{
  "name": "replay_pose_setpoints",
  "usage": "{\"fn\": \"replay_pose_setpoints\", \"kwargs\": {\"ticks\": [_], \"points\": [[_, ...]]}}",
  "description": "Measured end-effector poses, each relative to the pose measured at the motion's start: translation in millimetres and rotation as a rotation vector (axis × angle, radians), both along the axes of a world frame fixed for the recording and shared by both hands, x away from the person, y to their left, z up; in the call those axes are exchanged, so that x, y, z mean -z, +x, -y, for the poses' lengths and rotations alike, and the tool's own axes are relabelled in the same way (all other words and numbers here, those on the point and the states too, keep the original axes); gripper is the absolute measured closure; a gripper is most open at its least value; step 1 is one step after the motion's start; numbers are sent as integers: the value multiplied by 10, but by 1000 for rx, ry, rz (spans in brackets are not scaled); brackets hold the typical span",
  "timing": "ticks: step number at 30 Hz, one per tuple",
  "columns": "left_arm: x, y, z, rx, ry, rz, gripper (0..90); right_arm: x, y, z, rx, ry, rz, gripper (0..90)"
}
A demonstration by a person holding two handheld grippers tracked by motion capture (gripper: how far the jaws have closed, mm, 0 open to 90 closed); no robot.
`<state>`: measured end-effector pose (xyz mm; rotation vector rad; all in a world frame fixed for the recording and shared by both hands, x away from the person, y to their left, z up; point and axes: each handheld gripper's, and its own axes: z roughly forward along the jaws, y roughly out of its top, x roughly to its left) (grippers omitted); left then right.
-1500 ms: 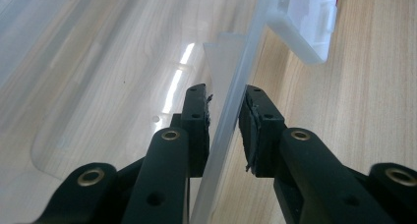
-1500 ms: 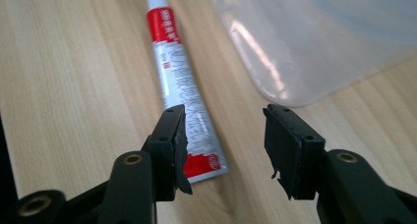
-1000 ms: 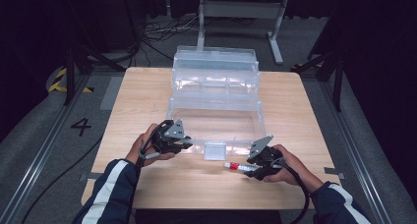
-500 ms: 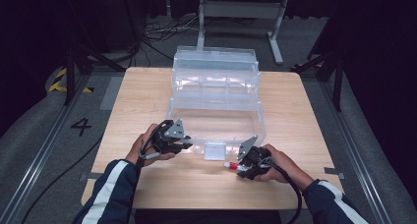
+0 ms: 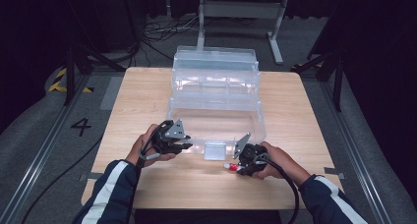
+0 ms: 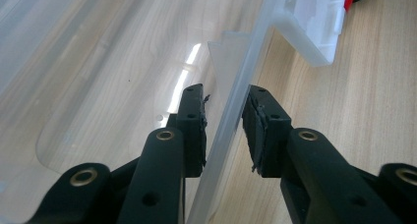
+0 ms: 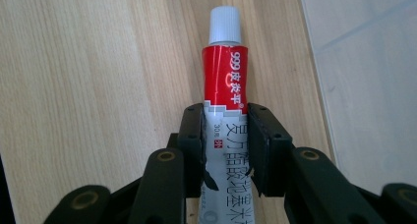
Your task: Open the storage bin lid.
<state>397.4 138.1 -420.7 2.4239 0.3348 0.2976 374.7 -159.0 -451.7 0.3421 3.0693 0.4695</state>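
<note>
A clear plastic box [image 5: 216,128] with its lid up stands in the middle of the wooden table [image 5: 142,101]. My left gripper [image 5: 186,146] is at the box's front left; in the left gripper view [image 6: 226,103] its jaws straddle the thin front wall [image 6: 246,67] and are shut on it. A red and white tube [image 7: 225,71] with a white cap lies on the table in front of the box. My right gripper [image 7: 225,118] has just been closing and its pads now press on the tube's sides. In the high view the right gripper [image 5: 237,168] has the tube [image 5: 229,166] poking out to the left.
The box's white latch [image 5: 215,150] sticks out from the front wall between my two hands, close to the tube's cap. Bare wood lies left and right of the box. Stands and cables are on the floor beyond the table.
My right gripper has slid left along the table toward the latch and its jaws have closed onto the tube. The left hand and the box have stayed put.
</note>
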Motion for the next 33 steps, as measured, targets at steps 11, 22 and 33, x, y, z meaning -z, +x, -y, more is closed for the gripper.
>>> {"fn": "replay_pose_setpoints", "kwargs": {"ticks": [11, 22, 33], "points": [[-34, -28, 21, 1, 3, 20, 628, -2, -52, 119, -23, 5, -4, 708], [-346, -181, -177, -83, -91, 114, 402, -116, -87, 291, -11, 36, 13, 708], [-376, -371, -485, -235, -95, 160, 280, -203, -64, 454, 10, 69, 30, 708]]}}
